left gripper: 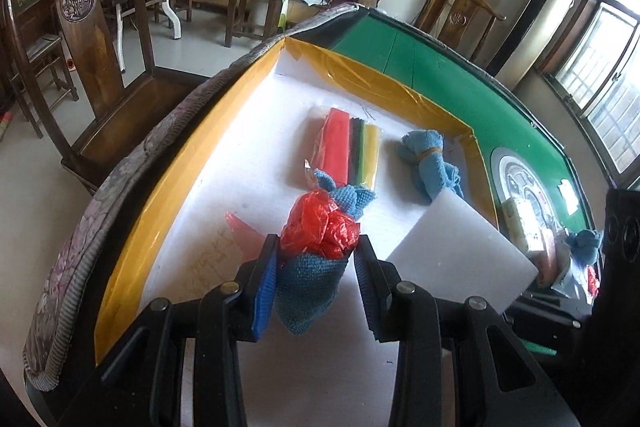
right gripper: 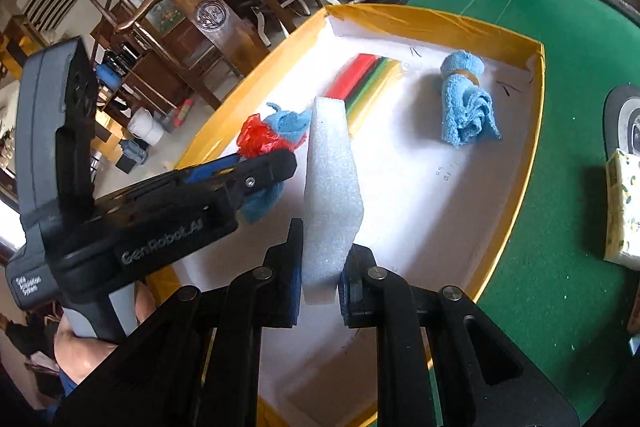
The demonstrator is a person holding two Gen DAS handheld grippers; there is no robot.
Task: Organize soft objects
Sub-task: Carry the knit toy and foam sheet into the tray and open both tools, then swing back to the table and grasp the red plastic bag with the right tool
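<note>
My left gripper [left gripper: 316, 259] is shut on a blue cloth bundle [left gripper: 308, 287] tied with a red plastic bag [left gripper: 320, 227], held over the white floor of the yellow-rimmed tray [left gripper: 160, 211]. The right wrist view shows that bundle [right gripper: 280, 131] in the left gripper [right gripper: 264, 167] from the side. My right gripper [right gripper: 320, 267] is shut on a white foam block [right gripper: 332, 187], held upright above the tray [right gripper: 516, 195]; the block [left gripper: 460, 251] also shows at the right of the left wrist view. In the tray lie a packet of coloured strips [left gripper: 352, 151] and a rolled blue towel [left gripper: 428, 163].
The tray sits on a green felt table [right gripper: 552, 267] with a patterned padded edge [left gripper: 80, 239]. A tissue pack [right gripper: 624, 211] and a round console [left gripper: 524, 191] lie right of the tray. A wooden chair [left gripper: 88, 39] stands beyond the table's left edge.
</note>
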